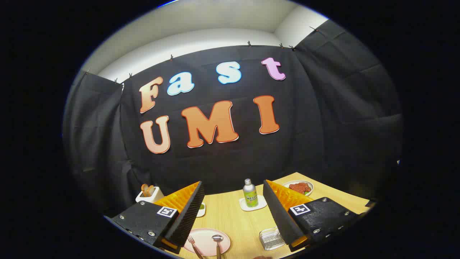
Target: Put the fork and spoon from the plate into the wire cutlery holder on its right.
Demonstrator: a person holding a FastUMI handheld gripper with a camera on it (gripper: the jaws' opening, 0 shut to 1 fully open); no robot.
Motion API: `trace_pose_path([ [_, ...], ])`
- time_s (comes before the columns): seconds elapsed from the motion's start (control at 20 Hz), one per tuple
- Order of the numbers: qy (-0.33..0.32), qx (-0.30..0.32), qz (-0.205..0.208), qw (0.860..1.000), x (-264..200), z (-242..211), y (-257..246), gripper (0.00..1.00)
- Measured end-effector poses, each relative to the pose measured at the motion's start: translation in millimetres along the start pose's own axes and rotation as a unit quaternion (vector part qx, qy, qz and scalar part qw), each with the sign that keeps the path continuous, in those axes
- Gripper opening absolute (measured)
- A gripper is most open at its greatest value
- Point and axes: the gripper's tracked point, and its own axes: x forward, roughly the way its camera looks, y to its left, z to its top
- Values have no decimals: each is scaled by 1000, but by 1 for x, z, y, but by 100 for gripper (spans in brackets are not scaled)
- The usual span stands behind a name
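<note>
A pink plate (pixel 205 237) lies on the wooden table just ahead of my fingers, close to the left one. On it rest a fork (pixel 194 246) and a spoon (pixel 217 242), side by side with their heads pointing away from me. The wire cutlery holder (pixel 271 238) stands to the plate's right, just inside my right finger. My gripper (pixel 233 212) hovers above the table, open wide, with nothing between its fingers.
A green bottle (pixel 250 194) stands on a white coaster (pixel 253 204) beyond the fingers. A dish of red food (pixel 299 187) sits behind the right finger. A white holder with brown pieces (pixel 148 193) stands at the far left, with a small white dish (pixel 201 209) behind the left finger.
</note>
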Motion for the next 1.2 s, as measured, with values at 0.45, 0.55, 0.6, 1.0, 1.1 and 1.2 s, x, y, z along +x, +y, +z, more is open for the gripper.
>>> trace_pose_path([
  [0.45,43,-9,24,999,2,-20,33,98],
  [0.55,48,-21,27,998,2,-24,37,98],
  [0.6,49,-27,29,998,2,-26,40,98],
  [1.0,60,-46,38,996,0,-34,43,98],
  [1.1,62,-49,37,996,1,-37,44,98],
  [1.2,63,-50,37,996,0,-38,44,98],
])
